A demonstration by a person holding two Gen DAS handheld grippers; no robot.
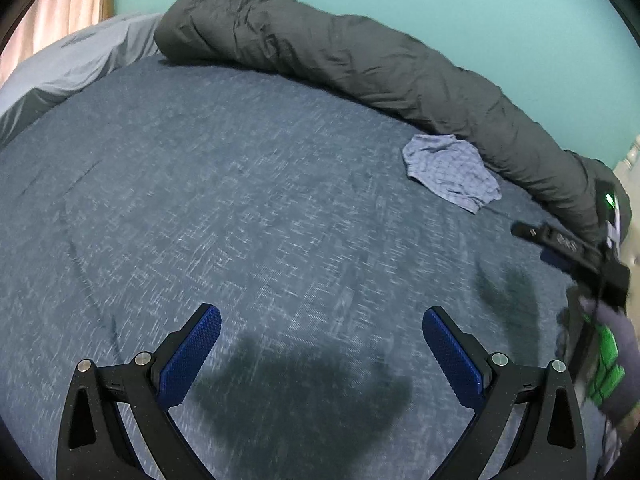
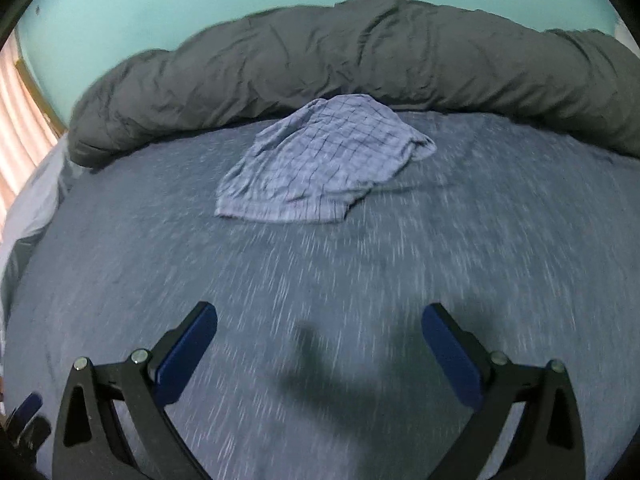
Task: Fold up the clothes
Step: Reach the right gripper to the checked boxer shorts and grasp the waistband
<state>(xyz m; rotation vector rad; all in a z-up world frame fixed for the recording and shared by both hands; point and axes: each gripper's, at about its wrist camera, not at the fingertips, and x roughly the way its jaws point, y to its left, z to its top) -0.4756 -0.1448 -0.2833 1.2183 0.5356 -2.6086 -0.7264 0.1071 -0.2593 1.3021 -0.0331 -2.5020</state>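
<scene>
Nearest to each camera are the tools themselves: the left gripper [image 1: 322,316] and the right gripper [image 2: 320,312] both stand with their blue-padded fingers spread wide and nothing between them, each hanging above bare blue bedsheet [image 1: 200,200] and casting a dark shadow on it just below. That wide spread reads as readiness to take cloth, not the end of a hold, though this is a judgement. Both point forward and slightly down over the bed, roughly level with one another; in the left wrist view the right gripper's black body shows at the far right edge, so the two are held side by side and apart. Beyond the right gripper, well short of touching it, lies the task's thing, a pale blue checked garment [image 2: 320,160], crumpled and unfolded, its far edge just beside the dark grey duvet [image 2: 360,60]. From the left gripper the garment sits off toward the right and farther away. The duvet is bunched in a long roll along the far side of the bed against the teal wall [image 2: 200,8], probably pushed there to free the sheet for folding.
</scene>
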